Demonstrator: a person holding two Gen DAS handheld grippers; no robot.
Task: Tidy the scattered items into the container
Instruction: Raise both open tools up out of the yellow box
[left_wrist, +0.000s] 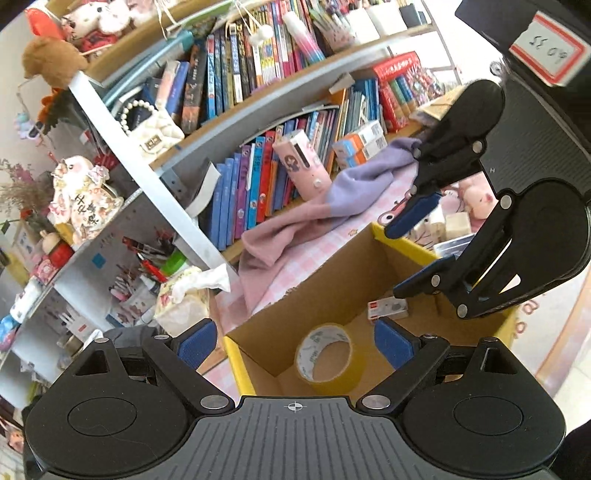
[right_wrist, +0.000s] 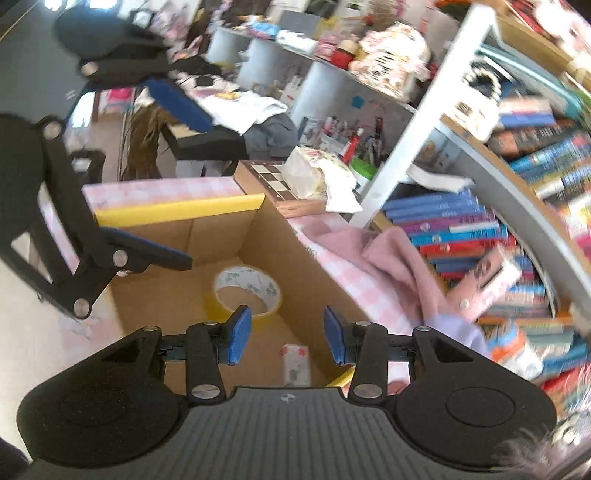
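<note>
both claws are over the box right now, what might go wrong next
1. The left claw and right claw hang open close together above the cardboard box; they could knock into each other.
2. The pink and purple cloth trails near the box rim; a claw passing low might snag it.
3. The right wrist view is blurred, so aiming at the next item may be off.

Crowded bookshelves (left_wrist: 236, 122) rise behind a pink checked tablecloth (right_wrist: 155, 190), daylit.

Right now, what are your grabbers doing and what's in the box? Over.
Left gripper and right gripper open, empty, above box. Tape roll and small packet inside. Pink cloth outside, beside box.
</note>
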